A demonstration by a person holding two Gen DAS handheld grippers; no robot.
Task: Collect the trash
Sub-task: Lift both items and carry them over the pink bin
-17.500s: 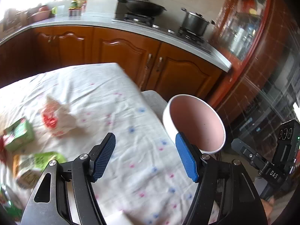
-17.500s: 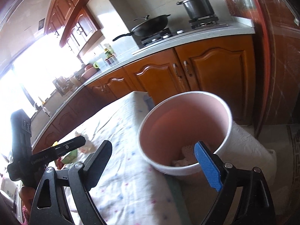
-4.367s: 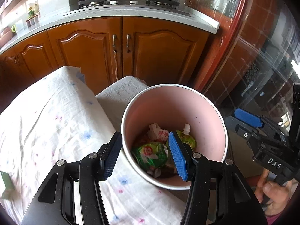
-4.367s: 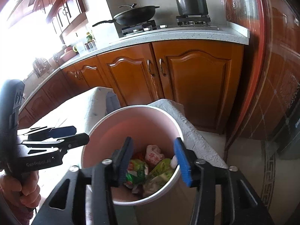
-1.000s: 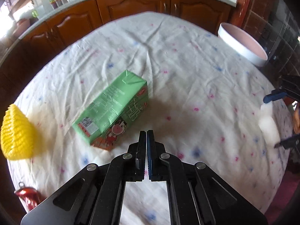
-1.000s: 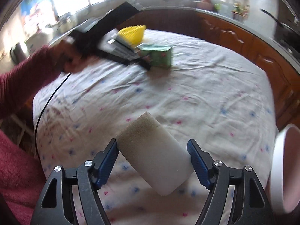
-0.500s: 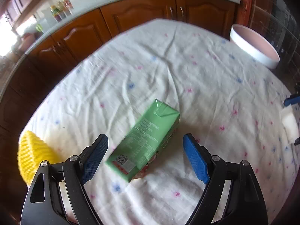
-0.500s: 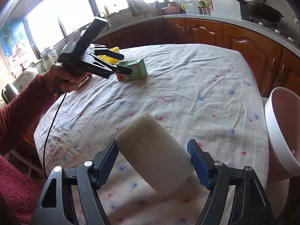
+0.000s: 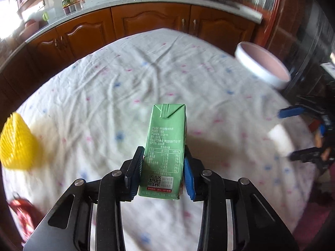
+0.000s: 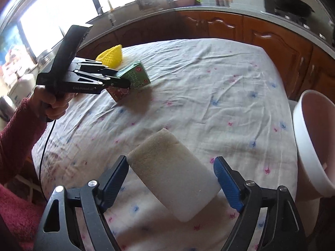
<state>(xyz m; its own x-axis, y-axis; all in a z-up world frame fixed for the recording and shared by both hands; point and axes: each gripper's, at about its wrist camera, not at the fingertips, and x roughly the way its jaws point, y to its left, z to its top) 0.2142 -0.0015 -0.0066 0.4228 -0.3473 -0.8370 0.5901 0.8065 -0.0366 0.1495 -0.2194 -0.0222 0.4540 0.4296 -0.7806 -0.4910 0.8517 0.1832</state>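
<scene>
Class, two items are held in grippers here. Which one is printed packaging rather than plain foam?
The green carton, clamped in the left gripper. The right gripper holds a plain white sponge.

Black hand-held gripper [image 9: 163, 173] — blue pads [image 9: 188, 179], silver screws; red fuzzy sleeve [image 10: 18, 125].

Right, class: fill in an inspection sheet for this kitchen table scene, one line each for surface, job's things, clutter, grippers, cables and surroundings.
Surface: table under wrinkled white dotted cloth.
Job's things: green carton; pink bin at table edge.
Clutter: yellow foam net; red item, blurred.
Grippers: left gripper shut on green carton; right gripper around white sponge, contact unclear.
Cables: black cable under left hand.
Surroundings: wooden cabinets, wok.
</scene>
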